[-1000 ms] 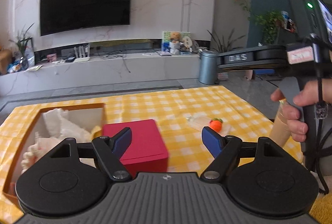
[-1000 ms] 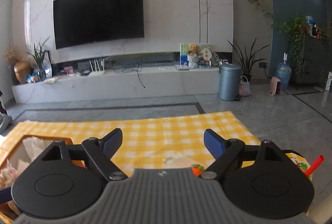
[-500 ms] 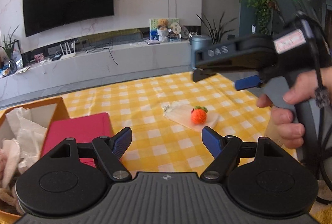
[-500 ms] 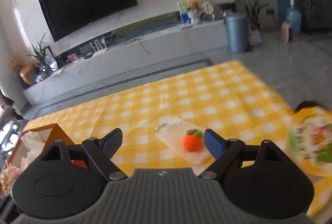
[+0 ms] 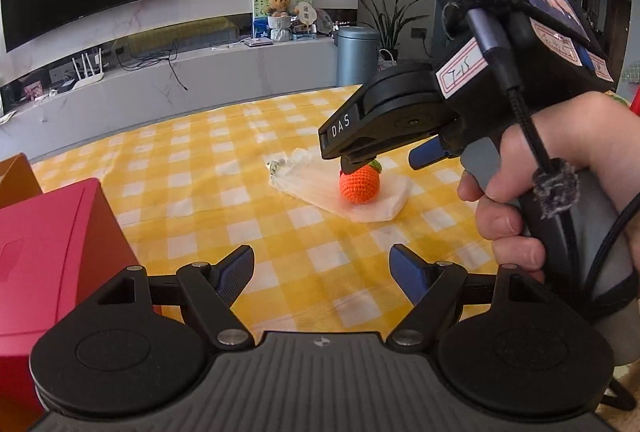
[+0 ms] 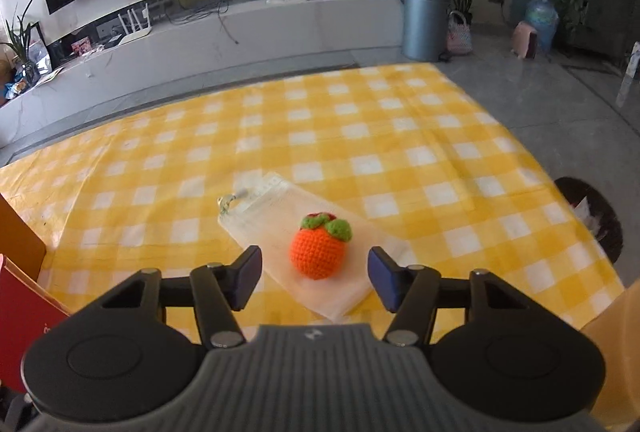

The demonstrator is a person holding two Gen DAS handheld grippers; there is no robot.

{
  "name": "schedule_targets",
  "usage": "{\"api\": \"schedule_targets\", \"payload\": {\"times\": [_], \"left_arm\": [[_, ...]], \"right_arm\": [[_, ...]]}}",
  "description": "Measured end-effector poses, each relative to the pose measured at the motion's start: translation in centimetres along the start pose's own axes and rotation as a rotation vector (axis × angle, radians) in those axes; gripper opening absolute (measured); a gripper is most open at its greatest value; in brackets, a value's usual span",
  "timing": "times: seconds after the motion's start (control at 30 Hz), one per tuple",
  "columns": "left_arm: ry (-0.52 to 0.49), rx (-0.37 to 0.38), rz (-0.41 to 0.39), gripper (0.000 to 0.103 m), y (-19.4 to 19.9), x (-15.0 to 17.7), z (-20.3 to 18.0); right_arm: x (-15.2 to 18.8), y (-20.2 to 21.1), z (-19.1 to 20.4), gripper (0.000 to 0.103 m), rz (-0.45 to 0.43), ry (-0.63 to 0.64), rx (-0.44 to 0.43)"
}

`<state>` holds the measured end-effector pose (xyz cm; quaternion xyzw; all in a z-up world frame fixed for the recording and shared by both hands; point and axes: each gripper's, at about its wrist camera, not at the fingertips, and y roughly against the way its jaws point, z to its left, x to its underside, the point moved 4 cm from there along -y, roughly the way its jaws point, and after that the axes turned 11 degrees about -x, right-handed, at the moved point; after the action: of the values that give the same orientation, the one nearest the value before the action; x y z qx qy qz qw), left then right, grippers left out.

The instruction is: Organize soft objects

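Crocheted orange ball with green leaf cap [image 6: 318, 252] lay on a clear plastic pouch [image 6: 280, 228] mid-desk, between the right tool's [image 6: 315, 274] closing, not-yet-touching jaws, likely light and squashy, best pinched across its middle; left tool [image 5: 322, 274] gaped wide, empty.

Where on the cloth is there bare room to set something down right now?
Free: the checked cloth beyond the clear pouch, out to the far edge, and the stretch between pouch and red box. Crowded: the pouch itself, bearing the crocheted orange, with the right gripper closing around it.
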<state>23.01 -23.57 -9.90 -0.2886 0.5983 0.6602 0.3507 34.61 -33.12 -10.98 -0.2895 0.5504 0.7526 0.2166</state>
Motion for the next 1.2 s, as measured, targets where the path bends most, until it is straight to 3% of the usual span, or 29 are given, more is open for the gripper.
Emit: {"api": "schedule_targets", "payload": {"times": [0.13, 0.3, 0.47, 0.53, 0.67, 0.7, 0.73, 0.87, 1.0, 1.03, 1.07, 1.1, 1.2], "left_arm": [[0.01, -0.012, -0.011, 0.091, -1.0, 0.4, -0.3], [-0.052, -0.034, -0.001, 0.091, -2.1, 2.2, 0.0], [-0.008, -0.011, 0.039, 0.091, -3.0, 2.8, 1.0], [0.003, 0.01, 0.041, 0.091, -2.7, 2.9, 1.1], [0.041, 0.044, 0.041, 0.091, -1.9, 2.6, 1.3], [0.046, 0.053, 0.039, 0.091, -1.7, 2.5, 1.3], [0.052, 0.058, 0.038, 0.091, -1.5, 2.5, 1.3], [0.066, 0.069, 0.044, 0.091, -1.4, 2.4, 1.3], [0.062, 0.063, 0.039, 0.091, -1.4, 2.2, 1.4], [0.057, 0.064, 0.033, 0.091, -1.3, 2.1, 1.3], [0.055, 0.07, 0.031, 0.091, -1.3, 2.1, 1.3], [0.056, 0.076, 0.037, 0.091, -1.5, 2.1, 1.3], [0.076, 0.077, 0.074, 0.091, -2.3, 2.5, 1.4]], "right_arm": [[-0.5, -0.8, -1.1, 0.058, 0.001, -0.027, -0.001], [-0.6, -2.7, -0.4, 0.058, 0.003, -0.052, -0.054], [0.0, -4.8, 0.8, 0.05, 0.064, 0.006, 0.035], [0.0, -5.1, 1.2, 0.043, 0.052, 0.024, 0.047], [0.6, -5.0, 1.7, 0.018, 0.049, 0.08, 0.072], [0.8, -5.0, 1.6, 0.006, 0.062, 0.082, 0.079], [0.9, -4.9, 1.4, 0.0, 0.071, 0.073, 0.083], [0.6, -3.9, 0.7, 0.003, 0.035, 0.008, 0.052], [0.1, -3.3, 0.0, 0.008, -0.061, -0.026, 0.101], [0.0, -3.4, -0.2, 0.013, -0.082, -0.025, 0.113], [-0.1, -3.7, -0.3, 0.038, -0.08, -0.028, 0.11], [-0.1, -4.0, -0.5, 0.053, -0.063, -0.036, 0.101], [0.1, -5.0, -0.5, 0.052, -0.035, -0.047, 0.057]]}}
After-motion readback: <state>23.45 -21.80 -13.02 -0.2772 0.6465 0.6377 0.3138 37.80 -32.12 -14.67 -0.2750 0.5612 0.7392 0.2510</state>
